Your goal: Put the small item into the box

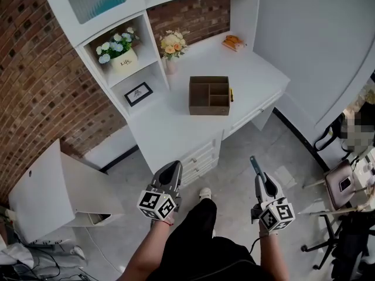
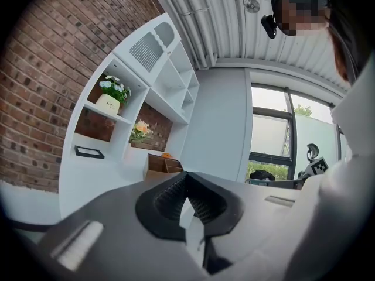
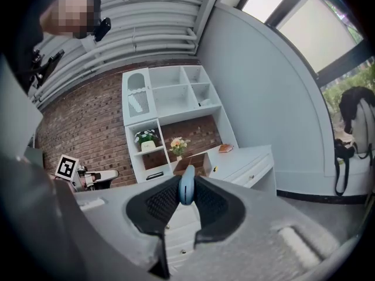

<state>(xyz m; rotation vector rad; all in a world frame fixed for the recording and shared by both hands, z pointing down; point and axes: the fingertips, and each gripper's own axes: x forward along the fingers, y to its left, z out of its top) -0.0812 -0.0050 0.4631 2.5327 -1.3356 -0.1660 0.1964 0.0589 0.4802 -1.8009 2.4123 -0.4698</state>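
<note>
Blue small item (image 3: 186,193) is pinched between the right gripper (image 3: 186,181) jaws, held up in front of the person. Left gripper (image 2: 187,183) jaws are together, nothing in them. Brown compartmented box (image 1: 209,95) sits on the white desk (image 1: 170,127), well apart from both grippers.

Left gripper (image 2: 186,179) raised toward white shelving, jaws together at the tips, nothing between.
Beyond: brown compartmented box (image 2: 161,166) on the white surface (image 2: 135,164), bouquet (image 2: 140,129) behind, potted white flowers (image 2: 109,98) shelved above a black picture frame (image 2: 89,152).
</note>
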